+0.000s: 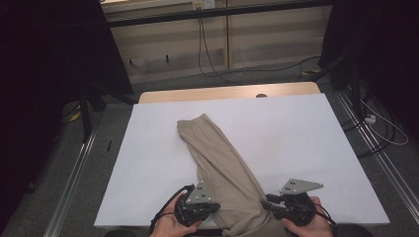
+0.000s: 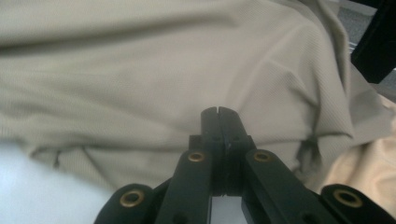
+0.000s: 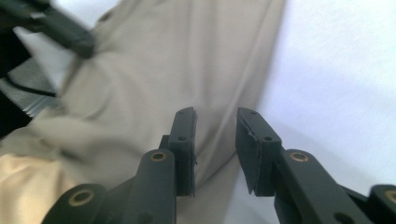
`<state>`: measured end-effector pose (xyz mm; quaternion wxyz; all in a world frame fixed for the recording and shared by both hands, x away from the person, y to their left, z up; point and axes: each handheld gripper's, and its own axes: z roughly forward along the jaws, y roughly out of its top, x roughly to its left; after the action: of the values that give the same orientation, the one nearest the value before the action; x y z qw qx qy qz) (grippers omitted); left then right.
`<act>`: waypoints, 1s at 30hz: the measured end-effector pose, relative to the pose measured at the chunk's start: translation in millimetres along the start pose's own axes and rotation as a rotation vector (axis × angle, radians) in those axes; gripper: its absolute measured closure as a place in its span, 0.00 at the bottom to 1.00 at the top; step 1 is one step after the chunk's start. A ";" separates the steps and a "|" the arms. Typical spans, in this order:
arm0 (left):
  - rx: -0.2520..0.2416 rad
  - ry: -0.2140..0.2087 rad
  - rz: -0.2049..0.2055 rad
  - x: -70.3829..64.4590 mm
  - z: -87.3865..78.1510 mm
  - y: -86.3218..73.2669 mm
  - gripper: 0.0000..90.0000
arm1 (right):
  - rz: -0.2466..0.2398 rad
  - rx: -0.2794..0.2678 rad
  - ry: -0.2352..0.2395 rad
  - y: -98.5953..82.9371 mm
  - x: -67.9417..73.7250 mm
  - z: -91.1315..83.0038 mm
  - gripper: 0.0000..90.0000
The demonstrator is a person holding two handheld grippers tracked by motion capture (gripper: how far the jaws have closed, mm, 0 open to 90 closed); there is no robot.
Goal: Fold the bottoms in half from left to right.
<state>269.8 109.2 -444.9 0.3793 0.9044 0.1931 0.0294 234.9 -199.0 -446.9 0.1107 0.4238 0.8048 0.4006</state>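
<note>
A beige garment (image 1: 222, 158), folded into a long strip, lies aslant on the white table top (image 1: 296, 138) and runs from the middle down over the near edge. My left gripper (image 1: 216, 207) is at the strip's left side near the front edge. Its jaws are pressed together, tips against the cloth (image 2: 140, 79), and I see nothing between them at the left gripper (image 2: 218, 112). At the strip's right side is my right gripper (image 1: 265, 203). In its own view the right gripper (image 3: 215, 114) stands open, with the garment's right edge (image 3: 163, 60) just beyond the gap.
A wooden table edge (image 1: 227, 92) shows past the white sheet at the far side. Cables (image 1: 207, 59) trail on the grey floor behind, and more cables (image 1: 380, 128) lie at the right. Metal rails (image 1: 74, 173) run along both sides of the table.
</note>
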 end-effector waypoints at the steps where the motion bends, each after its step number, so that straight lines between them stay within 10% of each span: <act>1: -0.001 0.007 -0.007 -0.7 -1.0 -3.2 1.00 | -0.005 0.001 -0.008 3.8 -2.5 3.6 0.73; 8: -0.041 -0.009 -0.070 8.8 -10.0 -9.7 0.99 | -0.056 0.039 -0.070 32.4 -20.6 30.6 0.68; 9: -0.053 0.031 -0.063 10.8 -7.8 -6.6 0.80 | -0.061 0.049 -0.080 34.4 -22.4 36.9 0.68; 11: -0.061 0.025 -0.063 12.4 -6.3 -5.3 0.77 | -0.060 0.054 -0.073 33.6 -22.2 39.8 0.68; 17: -0.049 0.120 0.044 8.8 12.6 2.7 0.48 | -0.107 0.061 -0.065 27.4 -9.8 42.1 0.66; 20: -0.036 0.117 0.030 10.0 12.8 2.0 0.59 | -0.121 0.069 -0.050 27.0 -8.6 41.5 0.70; 22: -0.029 0.111 0.016 12.2 9.4 -0.1 0.93 | -0.121 0.081 -0.037 28.0 -9.4 41.0 0.75; 25: -0.008 0.102 0.003 13.8 3.0 -2.5 0.98 | -0.103 0.098 -0.010 28.8 -9.0 39.3 0.98; 30: -0.008 0.068 -0.029 14.7 -6.7 -9.1 0.98 | -0.096 0.098 0.001 23.2 -5.1 31.9 0.99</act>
<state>279.1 125.0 -447.9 0.3763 0.8986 0.2189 0.0554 268.3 -177.9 -451.4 0.1086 0.3896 0.8428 0.3552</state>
